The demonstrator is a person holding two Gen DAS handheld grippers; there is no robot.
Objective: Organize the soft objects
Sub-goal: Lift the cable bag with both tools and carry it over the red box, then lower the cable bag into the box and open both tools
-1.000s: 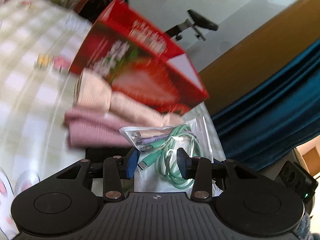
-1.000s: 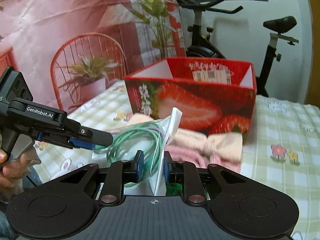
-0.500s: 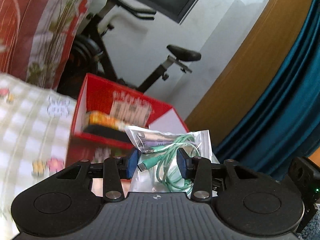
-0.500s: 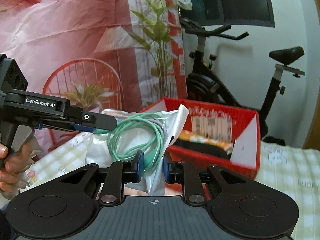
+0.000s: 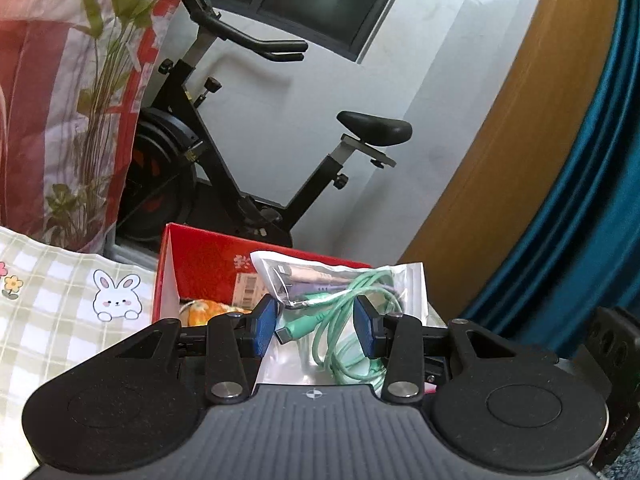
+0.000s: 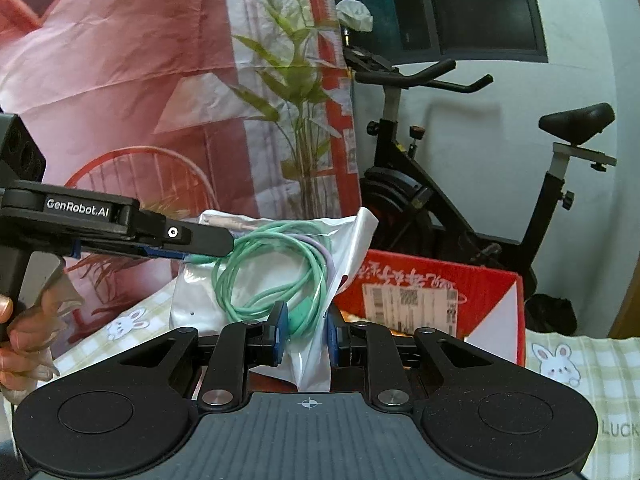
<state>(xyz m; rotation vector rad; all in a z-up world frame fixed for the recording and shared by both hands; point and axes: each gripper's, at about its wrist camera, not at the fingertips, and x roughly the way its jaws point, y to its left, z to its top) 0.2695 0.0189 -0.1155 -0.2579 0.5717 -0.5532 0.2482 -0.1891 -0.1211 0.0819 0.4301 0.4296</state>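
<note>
Above the red box (image 6: 484, 288) on the table (image 5: 48, 292), both grippers hold a clear bag of green cables (image 6: 280, 268): right gripper (image 6: 306, 334) clamped on its lower edge, left gripper (image 5: 316, 326) gripping its other end.

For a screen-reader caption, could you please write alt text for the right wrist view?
The right gripper pinches a clear plastic zip bag of coiled mint-green cables, with the left gripper holding its far side. Behind sit an open red cardboard box on a checked tablecloth and a black exercise bike.
</note>
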